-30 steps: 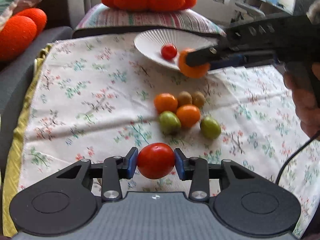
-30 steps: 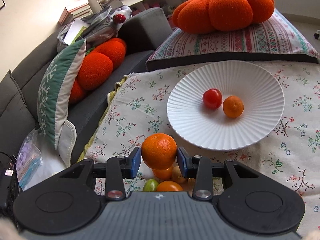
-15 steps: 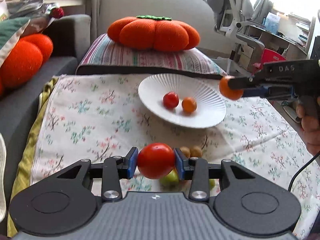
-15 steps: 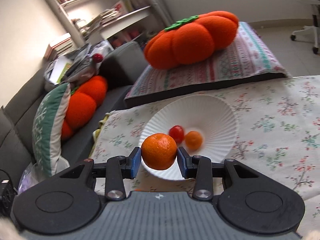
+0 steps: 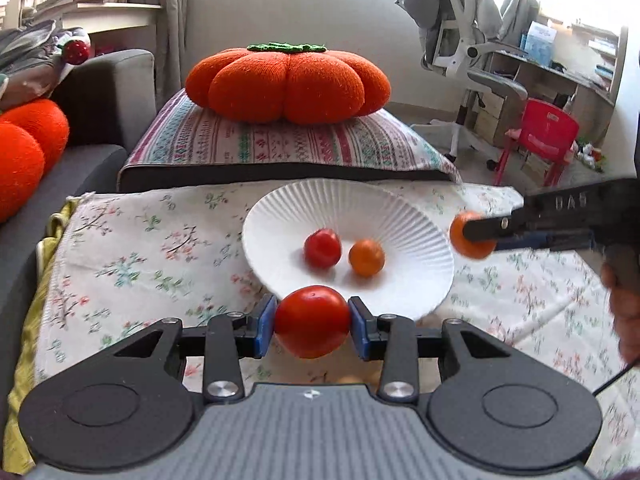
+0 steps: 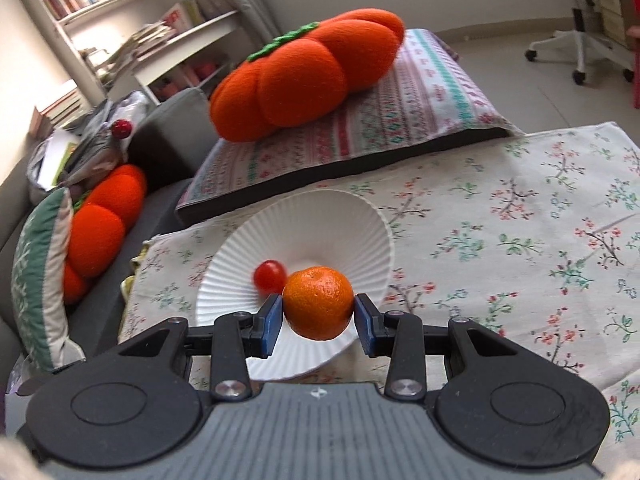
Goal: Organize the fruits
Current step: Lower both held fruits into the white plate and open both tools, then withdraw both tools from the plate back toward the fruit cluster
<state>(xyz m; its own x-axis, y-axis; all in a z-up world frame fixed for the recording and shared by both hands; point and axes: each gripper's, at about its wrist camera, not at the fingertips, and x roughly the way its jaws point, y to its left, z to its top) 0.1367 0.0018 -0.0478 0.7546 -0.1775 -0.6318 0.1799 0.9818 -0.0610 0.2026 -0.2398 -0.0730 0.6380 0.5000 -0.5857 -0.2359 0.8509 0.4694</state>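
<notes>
Left wrist view: left gripper (image 5: 312, 322) clamps a red tomato (image 5: 312, 320) at the white plate's (image 5: 360, 208) 6 o'clock rim.
Right wrist view: right gripper (image 6: 318, 316) clamps an orange mandarin (image 6: 318, 302) over the plate's 5 o'clock side.

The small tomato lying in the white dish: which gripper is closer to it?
Probably the left gripper, at the dish's near rim before the small tomato. The right gripper is at the far-right rim.

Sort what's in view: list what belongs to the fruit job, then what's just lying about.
Job: tomato in left gripper; orange in right gripper; white plate holding small tomato and small orange.

Lying about: pumpkin cushion, striped pillow, office chair, red chair.
</notes>
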